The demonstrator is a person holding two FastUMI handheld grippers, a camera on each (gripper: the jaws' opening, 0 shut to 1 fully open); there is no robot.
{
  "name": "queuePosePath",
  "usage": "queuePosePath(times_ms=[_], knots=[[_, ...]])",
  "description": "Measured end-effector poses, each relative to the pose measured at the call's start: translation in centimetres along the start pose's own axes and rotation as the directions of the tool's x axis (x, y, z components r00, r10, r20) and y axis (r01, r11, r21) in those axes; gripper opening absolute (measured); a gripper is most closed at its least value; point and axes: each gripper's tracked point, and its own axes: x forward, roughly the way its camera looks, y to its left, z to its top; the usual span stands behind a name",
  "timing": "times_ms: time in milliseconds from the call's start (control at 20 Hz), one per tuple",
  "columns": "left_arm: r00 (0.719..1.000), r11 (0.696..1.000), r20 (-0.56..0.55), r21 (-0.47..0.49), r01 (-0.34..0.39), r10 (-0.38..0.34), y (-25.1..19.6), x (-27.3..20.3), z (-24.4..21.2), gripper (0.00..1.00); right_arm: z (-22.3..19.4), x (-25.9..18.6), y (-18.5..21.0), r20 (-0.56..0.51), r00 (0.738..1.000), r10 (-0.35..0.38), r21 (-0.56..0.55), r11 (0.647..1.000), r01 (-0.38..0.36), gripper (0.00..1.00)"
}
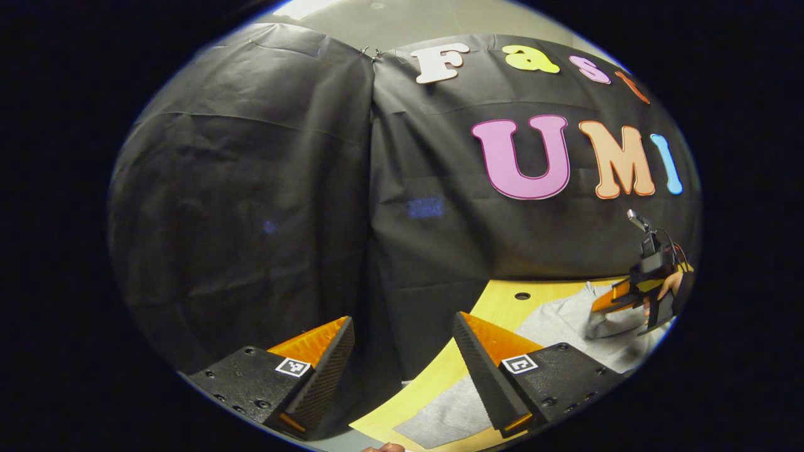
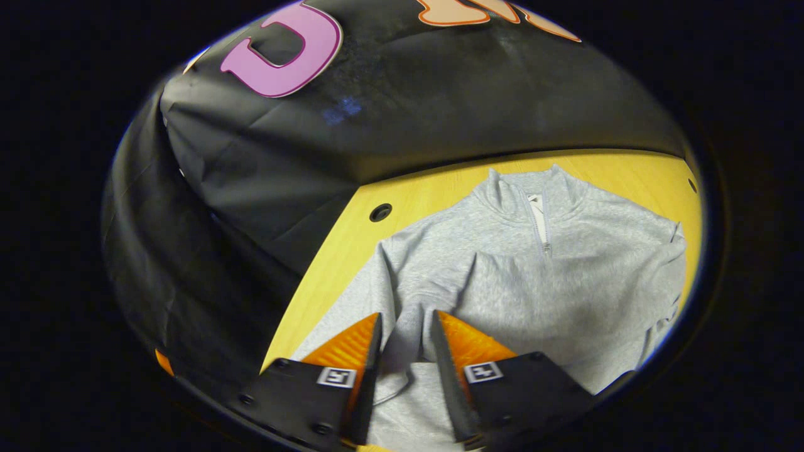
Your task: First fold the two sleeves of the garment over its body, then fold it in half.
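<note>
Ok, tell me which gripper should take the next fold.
Right, I'd say. The right gripper hangs low over the grey garment, jaws open with a fold of its fabric between them. The left gripper, jaws open too, sits by the table edge and faces the booth wall.

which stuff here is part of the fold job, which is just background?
Job:
- grey zip-neck sweatshirt, lying flat with both sleeves folded over its body
- right gripper, over the folded sleeve cuff
- left gripper, open, over the table edge

Background:
- yellow table
- cable hole in the table
- black cloth wall
</note>
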Motion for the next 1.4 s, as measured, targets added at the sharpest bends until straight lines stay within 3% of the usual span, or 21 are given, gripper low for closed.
queuePosePath(times_ms=[100, 150, 300, 450, 500, 700, 750, 850, 900, 1050, 1150, 1200, 1250, 1400], knots=[[0.999, 1.000, -0.032, 0.006, 0.029, -0.028, -0.7, 0.1, -2.0, 0.94, 0.2, -0.9, 0.1, 0.026, 1.000, -0.014, -0.026, 1.000, 0.014, 1.00], [0.998, 0.999, -0.052, 0.009, 0.042, -0.041, -1.1, 0.1, -3.1, 0.99, 0.0, -1.3, -0.4, 0.038, 0.999, -0.031, -0.042, 0.999, 0.033, 1.00], [0.988, 0.997, -0.129, -0.002, 0.080, -0.079, -2.1, 0.1, -6.7, 0.95, 0.0, -2.9, -1.3, 0.068, 0.996, -0.054, -0.067, 0.996, 0.059, 0.94], [0.964, 0.992, -0.235, -0.029, 0.122, -0.125, -3.3, -0.1, -10.9, 0.90, 0.2, -4.4, -2.7, 0.091, 0.993, -0.082, -0.061, 0.994, 0.087, 0.98], [0.953, 0.991, -0.273, -0.035, 0.129, -0.134, -3.5, 0.0, -12.3, 0.95, 0.3, -5.1, -3.2, 0.097, 0.992, -0.086, -0.051, 0.994, 0.092, 0.98], [0.912, 0.987, -0.378, -0.037, 0.158, -0.160, -4.4, -0.5, -17.0, 0.95, 0.6, -7.7, -5.6, 0.129, 0.984, -0.126, -0.044, 0.990, 0.132, 0.98], [0.903, 0.986, -0.397, -0.035, 0.164, -0.165, -4.6, -0.6, -18.0, 1.00, 0.6, -8.5, -6.2, 0.134, 0.981, -0.139, -0.050, 0.988, 0.147, 0.94], [0.876, 0.984, -0.451, -0.033, 0.174, -0.170, -4.6, -0.9, -19.3, 0.95, 0.6, -9.9, -7.3, 0.142, 0.977, -0.162, -0.050, 0.984, 0.170, 0.94], [0.871, 0.983, -0.459, -0.033, 0.182, -0.176, -4.8, -1.0, -19.9, 0.95, 0.7, -10.6, -7.7, 0.150, 0.975, -0.165, -0.051, 0.983, 0.175, 0.98], [0.857, 0.984, -0.490, -0.012, 0.179, -0.162, -5.0, -0.8, -21.7, 0.94, 0.8, -12.5, -9.2, 0.169, 0.968, -0.183, -0.090, 0.976, 0.200, 0.94], [0.832, 0.985, -0.530, -0.045, 0.165, -0.163, -5.2, -1.1, -22.6, 0.95, 1.0, -13.6, -10.0, 0.189, 0.963, -0.191, -0.111, 0.970, 0.215, 0.94], [0.845, 0.985, -0.508, -0.057, 0.160, -0.167, -5.2, -0.6, -22.5, 0.96, 1.1, -14.1, -10.3, 0.201, 0.960, -0.193, -0.120, 0.968, 0.220, 0.94], [0.835, 0.986, -0.525, -0.059, 0.159, -0.166, -5.2, -0.7, -22.7, 0.96, 1.0, -14.6, -10.6, 0.206, 0.959, -0.193, -0.126, 0.967, 0.222, 0.98], [0.820, 0.984, -0.543, -0.091, 0.155, -0.180, -5.5, -1.0, -22.8, 0.95, 0.7, -15.7, -11.4, 0.205, 0.960, -0.192, -0.135, 0.966, 0.222, 0.98]])
